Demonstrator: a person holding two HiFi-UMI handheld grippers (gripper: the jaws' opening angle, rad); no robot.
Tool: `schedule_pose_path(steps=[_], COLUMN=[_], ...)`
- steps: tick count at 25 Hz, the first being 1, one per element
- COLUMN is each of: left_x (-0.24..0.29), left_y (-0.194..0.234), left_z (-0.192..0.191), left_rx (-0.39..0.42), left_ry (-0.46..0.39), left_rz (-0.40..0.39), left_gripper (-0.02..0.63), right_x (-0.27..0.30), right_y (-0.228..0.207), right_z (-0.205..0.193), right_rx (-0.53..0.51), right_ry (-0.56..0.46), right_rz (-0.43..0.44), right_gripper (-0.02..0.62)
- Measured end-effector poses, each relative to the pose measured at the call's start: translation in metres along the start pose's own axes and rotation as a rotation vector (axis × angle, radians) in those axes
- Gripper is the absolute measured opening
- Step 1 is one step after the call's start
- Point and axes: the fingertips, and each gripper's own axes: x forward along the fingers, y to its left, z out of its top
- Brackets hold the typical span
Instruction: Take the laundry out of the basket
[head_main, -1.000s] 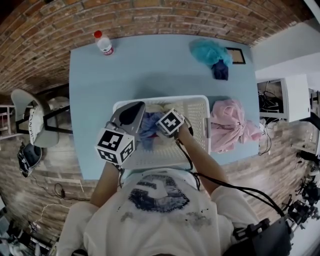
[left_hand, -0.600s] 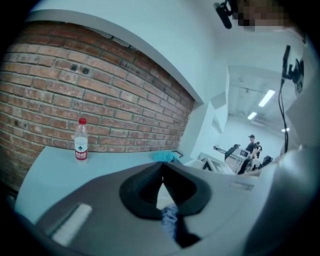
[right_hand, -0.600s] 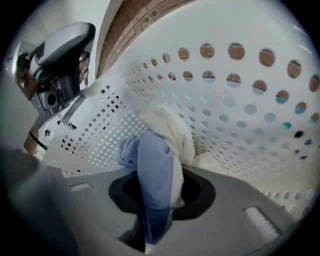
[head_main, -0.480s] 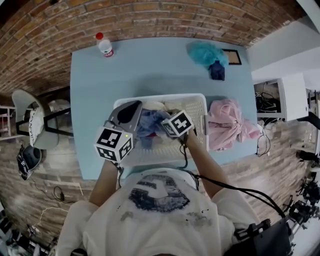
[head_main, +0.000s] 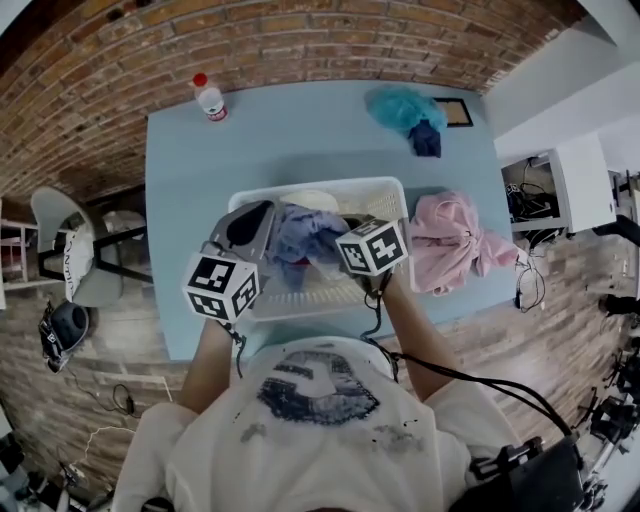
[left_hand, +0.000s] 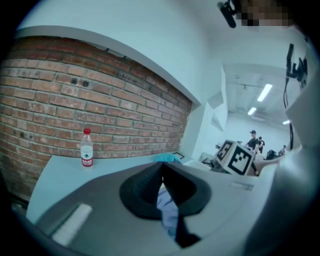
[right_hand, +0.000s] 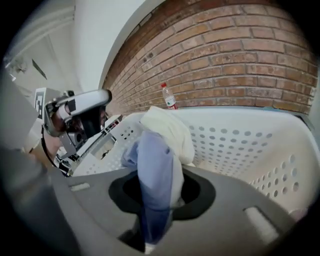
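A white perforated laundry basket (head_main: 340, 185) stands on the light blue table (head_main: 300, 130). Above it hangs a blue garment (head_main: 303, 240), stretched between both grippers. My left gripper (head_main: 262, 232) is shut on one end of the blue garment (left_hand: 167, 210), at the basket's left. My right gripper (head_main: 345, 252) is shut on the other end (right_hand: 155, 180), which drapes over its jaws and hides their tips. A cream garment (right_hand: 170, 130) lies behind it inside the basket (right_hand: 240, 145).
A pink garment (head_main: 450, 245) lies on the table right of the basket. A teal garment (head_main: 405, 105) and a dark one (head_main: 427, 140) sit at the far right, beside a small frame (head_main: 458, 112). A water bottle (head_main: 209, 97) stands at the far left corner.
Both grippers have risen with the blue garment. The right gripper has moved right and drawn the cloth out wider above the basket.
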Motion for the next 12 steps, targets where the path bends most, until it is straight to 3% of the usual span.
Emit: schedule_pose_path(steps=[12], left_x=[-0.032], left_y=[-0.013], left_z=[0.011], left_rx=[0.051], left_ry=[-0.049], left_rz=[0.083], left_gripper=[-0.009], right_x=[-0.093], right_y=[0.03], right_z=[0.051], right_rx=[0.03], right_ry=[-0.339], right_rz=[0.001], right_gripper=[0.098])
